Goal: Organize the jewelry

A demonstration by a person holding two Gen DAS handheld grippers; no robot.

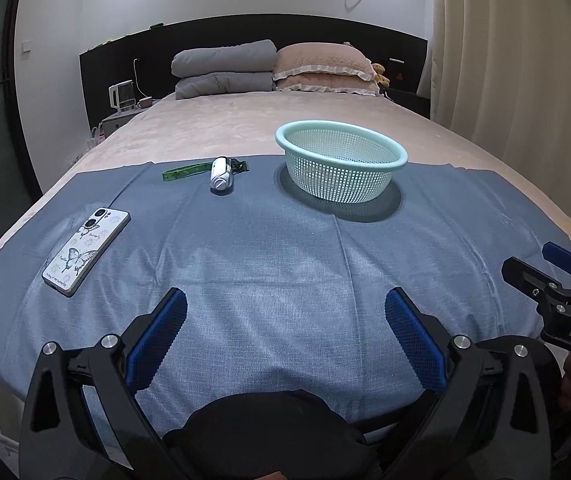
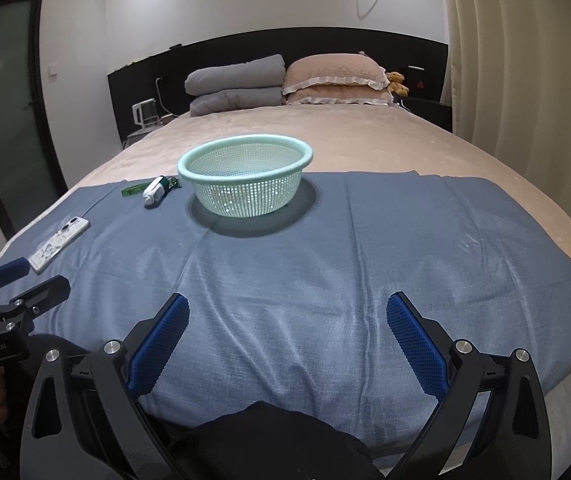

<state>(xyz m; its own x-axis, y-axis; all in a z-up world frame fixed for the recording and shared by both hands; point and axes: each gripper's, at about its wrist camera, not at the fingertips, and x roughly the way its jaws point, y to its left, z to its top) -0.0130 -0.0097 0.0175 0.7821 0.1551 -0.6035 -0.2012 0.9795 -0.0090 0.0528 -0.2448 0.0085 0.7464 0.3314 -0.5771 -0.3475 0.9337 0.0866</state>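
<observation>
A phone point(image 1: 86, 251) is noted left of the mesh basket point(image 1: 341, 162); a green-strapped watch point(image 1: 221, 178) nearer. Both grippers' fingers point(image 1: 157, 340) point(image 2: 417, 344) are spread wide, empty.

The left tool point(image 1: 285, 312) hovers agape over the blue cloth point(image 1: 285, 248); beyond it stands the mesh basket point(image 1: 341, 162), with the watch point(image 1: 221, 178) left of the basket.

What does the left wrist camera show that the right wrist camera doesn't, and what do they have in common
Only the left wrist view shows the right gripper at its right edge, open, and the phone's butterfly case up close. Only the right wrist view shows the left gripper at its left edge, open, and the glass door. Both show the mesh basket, the white watch with green strap, the blue cloth, pillows and kettle.
</observation>
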